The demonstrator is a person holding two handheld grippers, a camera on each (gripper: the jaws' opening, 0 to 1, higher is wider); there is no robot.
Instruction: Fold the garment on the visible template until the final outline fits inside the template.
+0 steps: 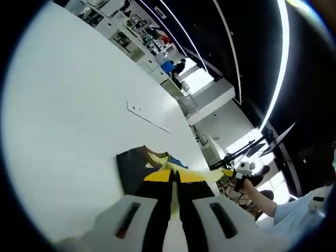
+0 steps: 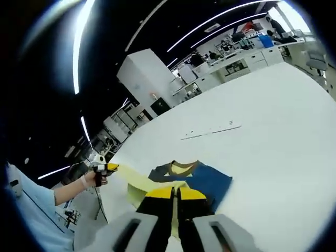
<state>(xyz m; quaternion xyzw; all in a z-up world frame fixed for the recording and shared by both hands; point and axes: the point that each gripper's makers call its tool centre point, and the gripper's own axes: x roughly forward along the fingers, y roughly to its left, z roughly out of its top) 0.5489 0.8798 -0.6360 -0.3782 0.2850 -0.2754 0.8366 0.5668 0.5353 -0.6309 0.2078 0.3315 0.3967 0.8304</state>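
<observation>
The garment (image 1: pixel 131 168) is dark navy with pale yellow parts and lies bunched on the white table (image 1: pixel 68 105). My left gripper (image 1: pixel 174 176), black jaws with yellow tips, is shut on its pale yellow edge. From there a yellow strip of cloth stretches right to my right gripper (image 1: pixel 231 173), held in a hand. In the right gripper view the navy body (image 2: pixel 207 181) lies just beyond my right gripper (image 2: pixel 175 193), which is shut on yellow cloth. My left gripper (image 2: pixel 107 168) pinches the cloth's far end at the left.
A thin white strip marking (image 1: pixel 148 117) lies flat on the table beyond the garment, also seen as the strip (image 2: pixel 210 130). Desks and cabinets (image 2: pixel 252 52) stand past the far table edge. A person's sleeve (image 2: pixel 31 210) is at the lower left.
</observation>
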